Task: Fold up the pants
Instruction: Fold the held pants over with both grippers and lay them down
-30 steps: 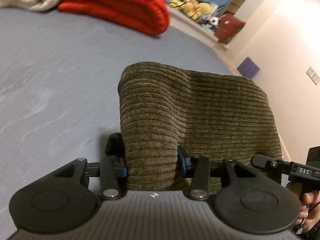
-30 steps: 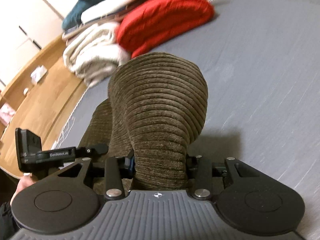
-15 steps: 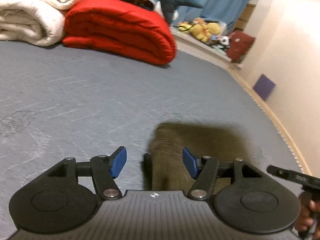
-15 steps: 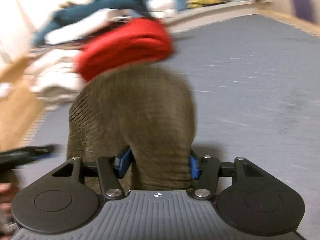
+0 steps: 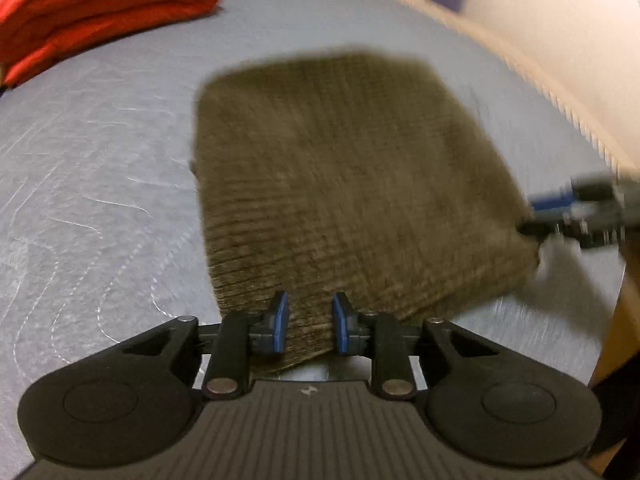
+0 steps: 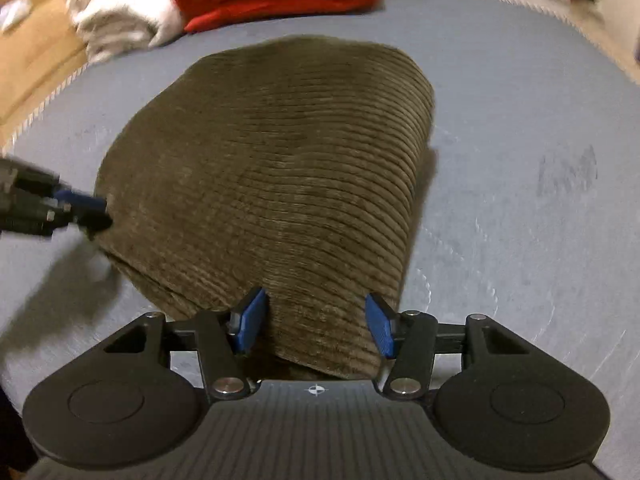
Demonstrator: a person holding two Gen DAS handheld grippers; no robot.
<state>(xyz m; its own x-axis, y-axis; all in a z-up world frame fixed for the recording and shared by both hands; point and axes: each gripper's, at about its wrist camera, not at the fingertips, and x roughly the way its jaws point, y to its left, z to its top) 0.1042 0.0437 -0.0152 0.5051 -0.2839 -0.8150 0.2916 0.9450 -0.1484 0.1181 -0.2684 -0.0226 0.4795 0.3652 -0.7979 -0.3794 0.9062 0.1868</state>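
On mattress [image 6: 520, 120]: pants [image 6: 272, 168], no legible txt.

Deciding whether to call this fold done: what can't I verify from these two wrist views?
- Pants near edge: hidden in both wrist views behind each gripper body.
- Left gripper pad contact: cloth lies between the just-closing jaws; motion blur hides any pinch.
- Layers underneath: covered by the top fold.
- Red blanket: cut off by the frame edge.

Grey quilted mattress [image 5: 100, 152], pale wall [image 5: 540, 20] beyond.
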